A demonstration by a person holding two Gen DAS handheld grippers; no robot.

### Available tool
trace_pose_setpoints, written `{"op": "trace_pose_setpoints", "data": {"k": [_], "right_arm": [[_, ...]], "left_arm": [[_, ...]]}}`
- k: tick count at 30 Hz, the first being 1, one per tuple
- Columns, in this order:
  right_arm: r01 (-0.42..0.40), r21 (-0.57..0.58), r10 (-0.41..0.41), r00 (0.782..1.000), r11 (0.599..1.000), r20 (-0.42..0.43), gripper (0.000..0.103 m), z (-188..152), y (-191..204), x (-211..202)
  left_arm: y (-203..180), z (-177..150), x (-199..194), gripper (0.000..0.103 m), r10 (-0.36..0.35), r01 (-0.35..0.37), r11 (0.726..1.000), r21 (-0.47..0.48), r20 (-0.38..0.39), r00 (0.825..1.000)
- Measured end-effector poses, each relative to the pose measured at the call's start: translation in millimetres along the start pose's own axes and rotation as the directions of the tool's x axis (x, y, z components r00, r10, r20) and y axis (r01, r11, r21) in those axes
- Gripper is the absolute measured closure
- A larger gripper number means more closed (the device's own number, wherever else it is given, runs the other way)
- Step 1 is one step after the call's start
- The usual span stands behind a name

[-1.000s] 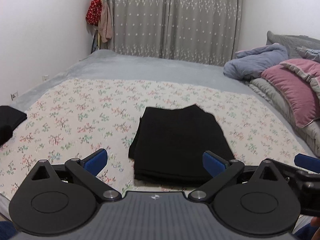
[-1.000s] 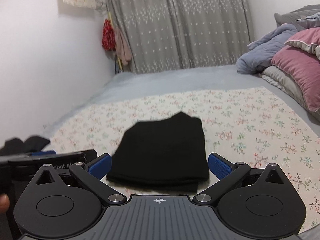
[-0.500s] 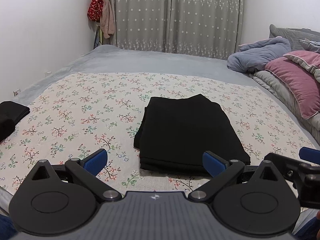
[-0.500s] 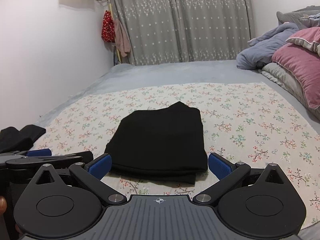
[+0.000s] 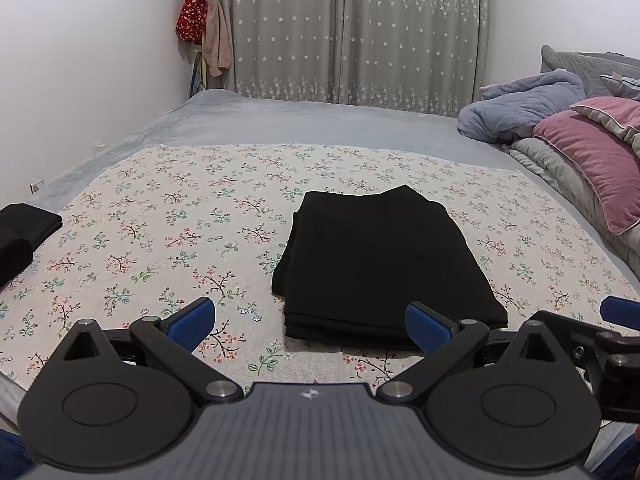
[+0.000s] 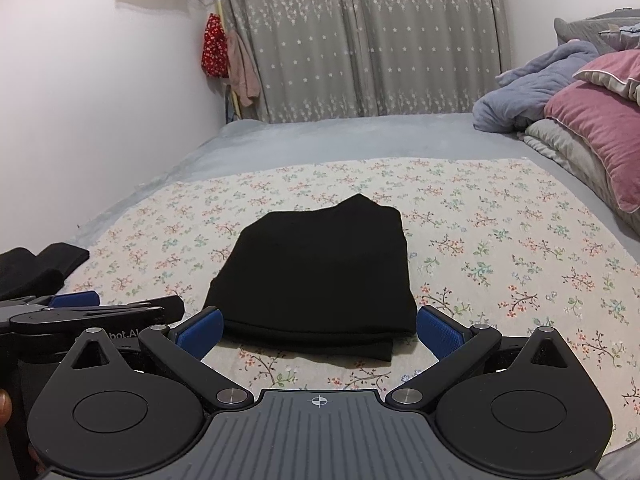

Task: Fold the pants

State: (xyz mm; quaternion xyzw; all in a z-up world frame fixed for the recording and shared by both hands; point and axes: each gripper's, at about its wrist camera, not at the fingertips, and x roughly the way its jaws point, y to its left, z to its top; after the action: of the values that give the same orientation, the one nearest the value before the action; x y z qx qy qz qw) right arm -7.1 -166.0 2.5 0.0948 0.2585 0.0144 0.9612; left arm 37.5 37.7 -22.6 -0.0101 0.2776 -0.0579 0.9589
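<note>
Your left gripper (image 5: 310, 322) & right gripper (image 6: 319, 325): both spread wide, empty. Folded pants (image 5: 380, 260) lie at 12 o'clock on the bed (image 5: 168, 216).

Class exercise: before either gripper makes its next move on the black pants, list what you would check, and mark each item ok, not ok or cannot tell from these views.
1. Black pants lie folded in a compact stack on the floral sheet: ok.
2. Left gripper open, holding nothing: ok.
3. Right gripper open, holding nothing: ok.
4. Folded edges squared up: not ok; a lower layer sticks out at the near edge in the right wrist view.
5. Other dark garment lies apart from the stack: ok.
6. Whether another fold is needed: cannot tell.
</note>
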Motion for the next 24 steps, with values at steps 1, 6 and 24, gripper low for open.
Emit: {"op": "trace_pose_setpoints", "data": {"k": [1, 6, 24], "right_arm": [[0.002, 0.000, -0.002, 1.000, 1.000, -0.002, 0.000, 0.2, 0.1, 0.4], [0.003, 0.001, -0.003, 1.000, 1.000, -0.009, 0.000, -1.0, 0.4, 1.7], [-0.003, -0.012, 0.003, 1.000, 1.000, -0.023, 0.000, -3.0, 3.0, 3.5]], "left_arm": [[-0.7, -0.1, 0.8, 0.002, 0.001, -0.001, 1.000, 0.001, -0.002, 1.000], [0.5, 0.1, 1.6, 0.002, 0.001, -0.001, 1.000, 0.002, -0.001, 1.000], [-1.4, 1.1, 2.5, 0.002, -0.006, 0.006, 1.000, 0.023, 0.000, 1.000]]}}
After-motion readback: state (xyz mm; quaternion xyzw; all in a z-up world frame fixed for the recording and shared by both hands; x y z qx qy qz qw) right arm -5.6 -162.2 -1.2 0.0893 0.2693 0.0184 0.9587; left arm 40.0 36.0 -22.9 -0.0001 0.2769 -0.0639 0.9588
